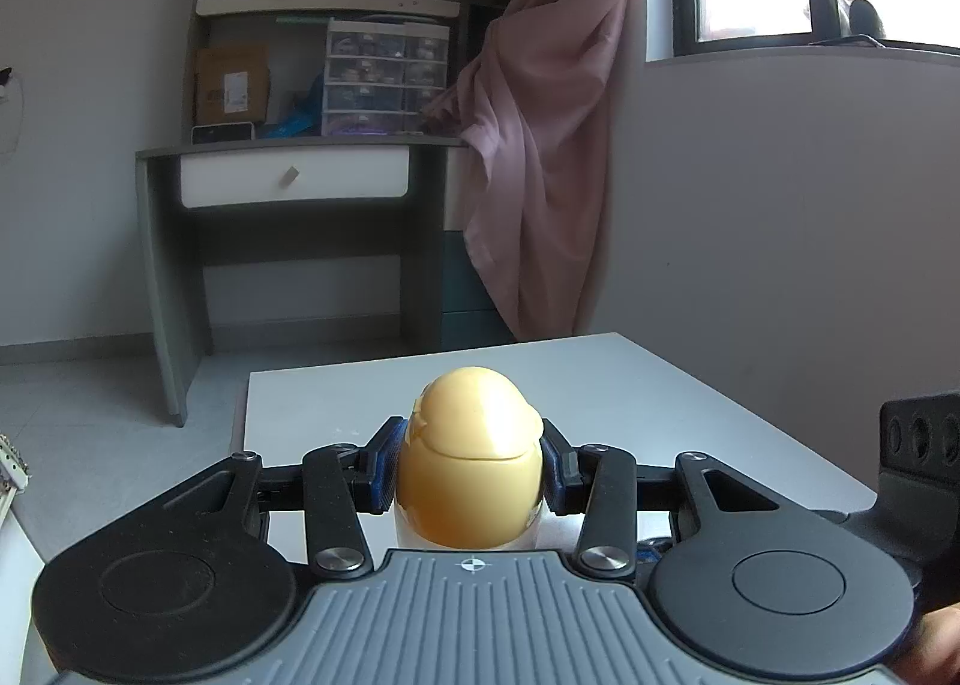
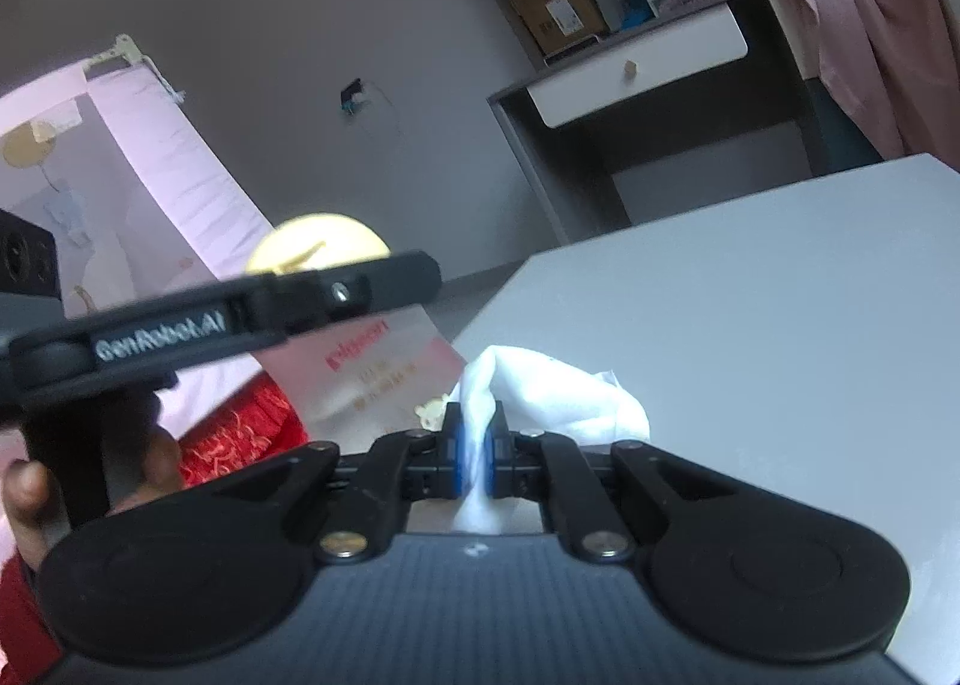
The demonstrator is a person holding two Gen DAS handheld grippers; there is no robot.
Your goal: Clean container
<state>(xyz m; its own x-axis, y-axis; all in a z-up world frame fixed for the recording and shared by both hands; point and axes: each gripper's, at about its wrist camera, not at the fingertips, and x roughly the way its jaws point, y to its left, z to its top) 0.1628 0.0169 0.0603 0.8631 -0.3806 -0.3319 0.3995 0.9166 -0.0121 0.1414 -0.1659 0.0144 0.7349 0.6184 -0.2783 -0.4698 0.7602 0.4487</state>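
Grey tabletop fills the middle of our left wrist view, its far edge running toward the pink curtain and the dark desk. Over its near edge we hold the container, a yellow egg-shaped thing with a domed lid and a pale base, upright between the pads of the left gripper; those jaws press on both its sides, a firm hold. The right gripper has its jaws pinched almost together on a white cloth, which bunches out ahead of them above the tabletop's left edge. We judge the wiping has not begun: cloth and container are apart, each gripped and ready. Next we need to bring the cloth across to the yellow shell and rub, keeping the left grip steady. Only the right wrist view shows the cloth, plus a hand on the left gripper's handle; only the left shows the lid seam.
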